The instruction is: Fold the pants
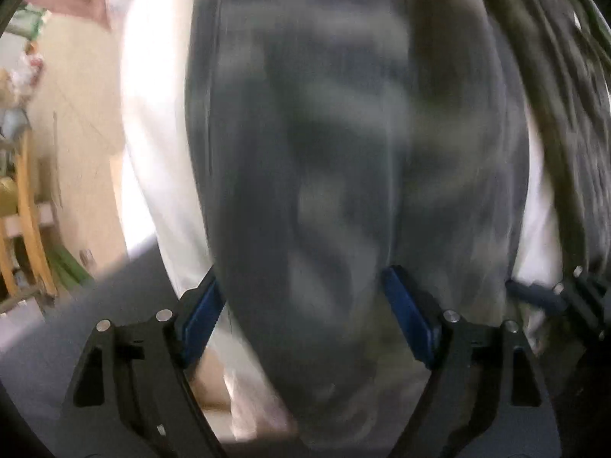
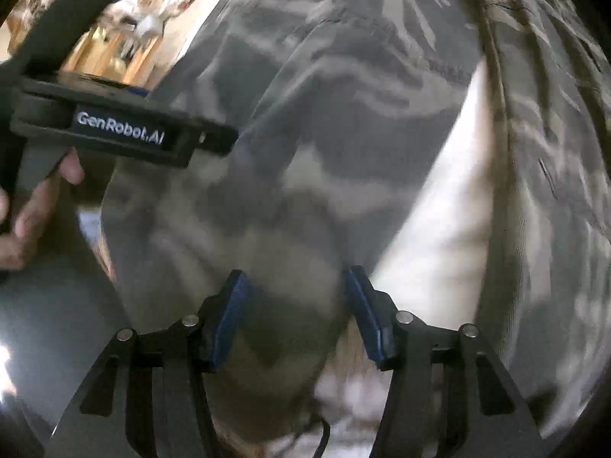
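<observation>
Two grippers held camouflage pants (image 2: 324,133) bunched between their fingers.

The left gripper (image 1: 301,301) had its blue-padded fingers spread fairly wide, with blurred grey cloth filling the gap; the right gripper (image 2: 296,305) sat narrower, with a fold of the pants between its pads. White tabletop (image 2: 439,206) showed just right of the right fingers. Beyond them to the left, a hand (image 2: 30,206) gripped the other black handle; wooden furniture (image 1: 26,221) stood far left of the left fingers.

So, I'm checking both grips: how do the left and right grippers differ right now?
The left gripper has its jaws spread wider than the right gripper. The left's view of the camouflage pants is heavily blurred; the right's is sharper. Both have blue pads with pants fabric between them.
</observation>
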Available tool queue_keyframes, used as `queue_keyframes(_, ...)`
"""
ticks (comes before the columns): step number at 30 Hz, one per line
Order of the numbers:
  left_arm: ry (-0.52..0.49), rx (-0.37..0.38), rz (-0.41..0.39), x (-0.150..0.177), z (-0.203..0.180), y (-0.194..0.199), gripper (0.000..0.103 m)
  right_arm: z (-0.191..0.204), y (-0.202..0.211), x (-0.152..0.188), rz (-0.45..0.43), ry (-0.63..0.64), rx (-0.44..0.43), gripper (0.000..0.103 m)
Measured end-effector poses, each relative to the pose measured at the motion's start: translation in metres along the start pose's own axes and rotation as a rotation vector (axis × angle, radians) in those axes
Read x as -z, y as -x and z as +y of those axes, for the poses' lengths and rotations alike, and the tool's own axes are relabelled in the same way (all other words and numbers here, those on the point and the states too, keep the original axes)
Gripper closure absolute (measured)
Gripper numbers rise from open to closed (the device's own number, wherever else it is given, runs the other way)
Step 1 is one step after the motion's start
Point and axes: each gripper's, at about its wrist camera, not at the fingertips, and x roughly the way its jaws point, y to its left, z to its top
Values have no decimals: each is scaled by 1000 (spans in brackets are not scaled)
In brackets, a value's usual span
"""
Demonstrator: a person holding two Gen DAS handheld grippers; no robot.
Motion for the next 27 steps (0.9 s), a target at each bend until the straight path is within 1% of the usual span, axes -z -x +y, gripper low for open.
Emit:
queue_keyframes(1, -15, -2, -3, 5, -1, 3, 23, 0, 1, 7, 25, -10, -15, 46)
queue_keyframes(2, -23, 11, -15, 9, -3, 9, 23, -2, 0, 13, 69, -28, -45, 46)
queue_keyframes(3, -28, 31, -35, 10, -4, 16, 23, -4, 0, 20, 123, -48, -90, 46)
queue_keyframes(4, -33, 41, -65, 11, -5, 26, 23, -5, 2, 25, 158, -51, -119, 47)
queue_keyframes(5, -29, 43, -102, 11, -4, 37, 23, -7, 10, 28, 153, -39, -120, 47)
queue_keyframes(6, -24, 53, -137, 10, -1, 48, 23, -9, 24, 25, 126, -29, -112, 47)
queue_keyframes(7, -14, 67, -173, 6, 1, 59, 23, -14, 41, 23, 74, -21, -105, 47)
queue_keyframes(10, 50, 104, -315, -9, 12, 94, 23, -48, 107, 13, -135, -54, -82, 47)
queue_keyframes(12, 96, 120, -393, -28, 18, 113, 23, -79, 151, -2, -285, -122, -73, 47)
queue_keyframes(13, 131, 140, -429, -39, 23, 123, 23, -96, 171, -7, -350, -169, -72, 46)
queue_keyframes(14, 155, 150, -450, -48, 23, 129, 23, -118, 194, -17, -423, -229, -78, 44)
queue_keyframes(15, 174, 156, -475, -63, 27, 134, 22, -136, 212, -30, -478, -272, -80, 38)
queue_keyframes(16, 188, 155, -502, -75, 28, 140, 22, -146, 221, -42, -517, -298, -73, 36)
queue_keyframes(17, 202, 145, -530, -87, 28, 150, 22, -163, 235, -57, -571, -326, -60, 35)
queue_keyframes(18, 211, 142, -554, -98, 23, 152, 22, -173, 241, -77, -604, -345, -40, 35)
queue_keyframes(21, 236, 130, -624, -136, 20, 167, 22, -219, 260, -131, -647, -380, 21, 34)
queue_keyframes(22, 245, 124, -645, -151, 14, 167, 22, -231, 261, -156, -660, -386, 43, 34)
queue_keyframes(23, 252, 121, -663, -163, 10, 165, 22, -245, 266, -173, -674, -392, 59, 34)
queue_keyframes(25, 236, 115, -698, -186, 8, 162, 22, -277, 276, -221, -690, -402, 94, 34)
queue_keyframes(26, 224, 101, -705, -192, 5, 158, 22, -292, 278, -247, -693, -397, 111, 34)
queue_keyframes(27, 212, 80, -710, -199, 5, 153, 22, -309, 272, -278, -682, -390, 120, 34)
